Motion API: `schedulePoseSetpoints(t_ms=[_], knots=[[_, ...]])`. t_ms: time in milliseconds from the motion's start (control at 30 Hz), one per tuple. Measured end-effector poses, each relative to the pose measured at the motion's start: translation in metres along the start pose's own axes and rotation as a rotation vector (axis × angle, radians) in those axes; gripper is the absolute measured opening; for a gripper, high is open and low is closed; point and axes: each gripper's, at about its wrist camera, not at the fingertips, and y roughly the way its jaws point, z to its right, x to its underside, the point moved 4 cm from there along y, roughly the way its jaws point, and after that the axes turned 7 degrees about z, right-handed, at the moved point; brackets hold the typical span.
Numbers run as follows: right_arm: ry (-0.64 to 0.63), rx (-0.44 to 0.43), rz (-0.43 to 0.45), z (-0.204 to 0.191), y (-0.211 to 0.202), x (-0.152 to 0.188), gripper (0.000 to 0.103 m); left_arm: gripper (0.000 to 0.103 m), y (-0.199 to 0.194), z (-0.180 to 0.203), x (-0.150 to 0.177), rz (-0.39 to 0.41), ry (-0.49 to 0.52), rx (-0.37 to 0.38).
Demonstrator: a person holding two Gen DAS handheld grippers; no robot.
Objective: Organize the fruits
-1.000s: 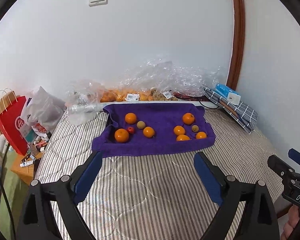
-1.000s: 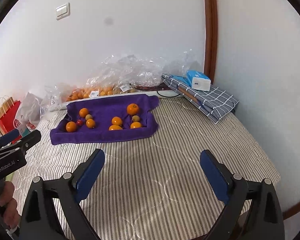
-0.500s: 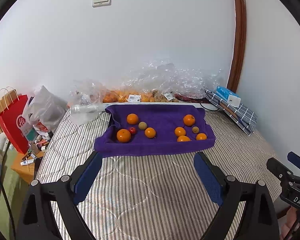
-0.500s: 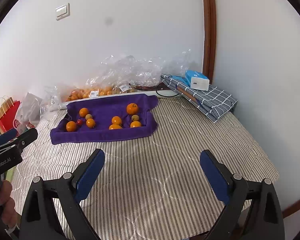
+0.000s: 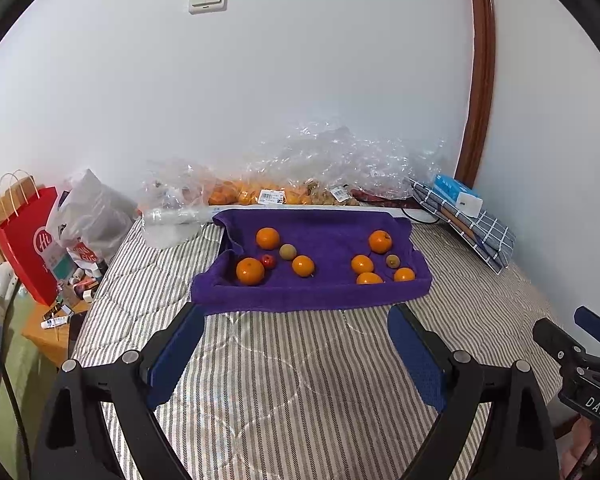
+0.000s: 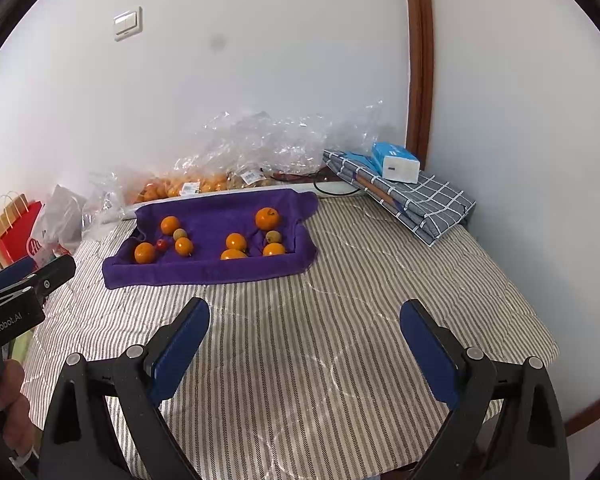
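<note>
Currently, left to right: red paper bag (image 5: 27,240) off the bed's left edge. Left gripper (image 5: 296,354) spread wide, holding nothing, over the striped bedcover (image 5: 300,380) near its front edge. Purple towel (image 5: 316,296) toward the bed's back edge, carrying two fruit clusters: left group with orange (image 5: 250,271) touching a small red fruit (image 5: 267,261), right group around another orange (image 5: 380,241). Right gripper (image 6: 305,344) also spread, empty, well short of the towel. Checked cloth (image 6: 420,204) with blue box (image 6: 396,162) at back right corner.
</note>
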Motion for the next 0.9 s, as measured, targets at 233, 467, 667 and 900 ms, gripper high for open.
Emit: schedulePoseSetpoints(t_ms=[233,467,667,900], knots=[[0.003,0.003,0.001,0.0013,-0.0011,-0.0006,0.095,0.093,0.0001,-0.0009,0.0000,0.000,-0.001,0.001],[0.004,-0.001,0.002,0.0016,-0.0009,-0.0011,0.095,0.093,-0.0009,-0.0014,-0.0003,0.002,-0.004,-0.002],[0.004,-0.002,0.003,0.0010,-0.0016,-0.0016,0.095,0.093,-0.0016,-0.0016,-0.0006,0.002,-0.005,-0.001],[0.005,-0.003,0.007,0.0005,-0.0027,-0.0037,0.095,0.093,-0.0042,0.0001,-0.0015,0.007,-0.006,-0.010]])
